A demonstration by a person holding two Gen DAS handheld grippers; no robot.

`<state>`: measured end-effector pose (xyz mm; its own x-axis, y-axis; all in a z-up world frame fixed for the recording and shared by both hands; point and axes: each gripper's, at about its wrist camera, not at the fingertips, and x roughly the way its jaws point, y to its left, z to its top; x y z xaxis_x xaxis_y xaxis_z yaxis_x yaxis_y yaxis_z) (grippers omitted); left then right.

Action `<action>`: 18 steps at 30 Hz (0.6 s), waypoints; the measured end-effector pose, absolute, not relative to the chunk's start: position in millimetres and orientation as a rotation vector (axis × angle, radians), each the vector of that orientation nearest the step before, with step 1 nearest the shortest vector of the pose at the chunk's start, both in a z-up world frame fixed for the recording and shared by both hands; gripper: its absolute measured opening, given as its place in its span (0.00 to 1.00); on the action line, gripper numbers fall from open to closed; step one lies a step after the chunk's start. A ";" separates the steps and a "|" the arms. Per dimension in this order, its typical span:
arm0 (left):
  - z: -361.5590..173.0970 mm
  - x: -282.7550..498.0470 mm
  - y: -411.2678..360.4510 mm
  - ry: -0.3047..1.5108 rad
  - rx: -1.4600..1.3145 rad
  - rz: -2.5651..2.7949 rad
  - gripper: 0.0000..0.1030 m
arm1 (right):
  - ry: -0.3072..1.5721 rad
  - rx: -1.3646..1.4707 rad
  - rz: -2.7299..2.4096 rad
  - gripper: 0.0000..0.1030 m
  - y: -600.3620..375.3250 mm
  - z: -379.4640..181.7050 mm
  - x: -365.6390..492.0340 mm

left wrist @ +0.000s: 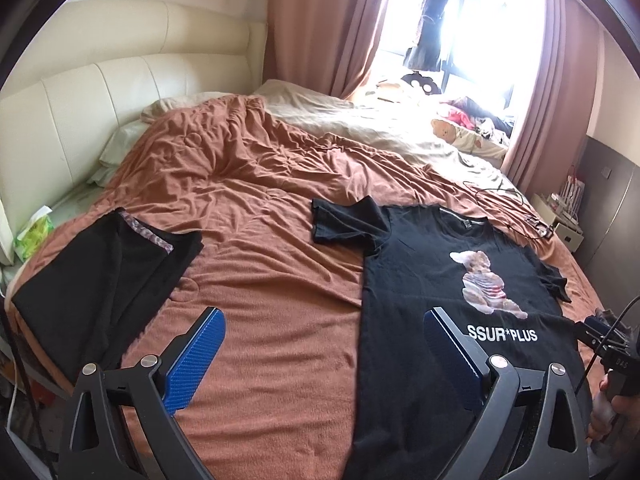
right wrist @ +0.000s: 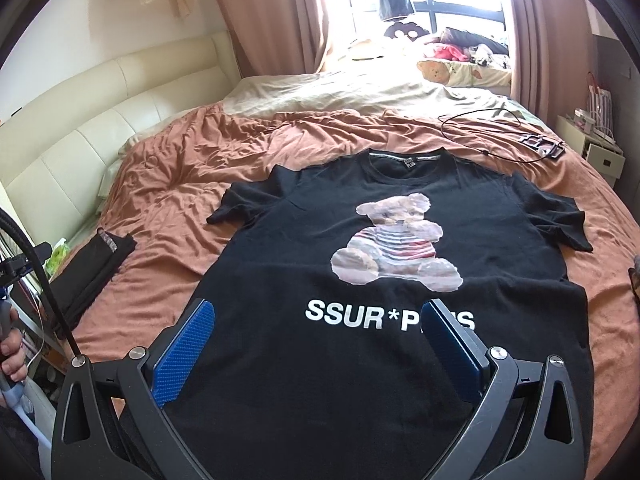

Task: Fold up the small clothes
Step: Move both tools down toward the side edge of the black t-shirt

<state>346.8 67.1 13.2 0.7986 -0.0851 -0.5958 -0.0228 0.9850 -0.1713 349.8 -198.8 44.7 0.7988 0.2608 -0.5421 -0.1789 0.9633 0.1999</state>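
A black T-shirt with a teddy bear print and white "SSUR*PLUS" lettering lies flat, front up, on the rust-brown bedcover. My right gripper hovers open above its lower hem, nothing between the blue pads. In the left wrist view the same T-shirt lies to the right. My left gripper is open over bare cover at the shirt's left edge. A folded black garment with a patterned trim lies to the left, also in the right wrist view as a dark garment.
A cream padded headboard runs along the left. A black cable and a dark buckle-like item lie on the bed's far right. A bear cushion and clothes sit by the window. A white nightstand stands at right. A green pack sits at left.
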 end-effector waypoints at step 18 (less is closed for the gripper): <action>6.5 510.2 67.5 0.750 -0.164 -0.100 0.83 | 0.681 0.241 0.289 0.67 -189.0 37.8 482.0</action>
<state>510.2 67.5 6.5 0.7275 -0.1493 -0.6696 0.0320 0.9824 -0.1843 482.0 -189.0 37.8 0.7396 0.3391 -0.5814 -0.1830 0.9326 0.3111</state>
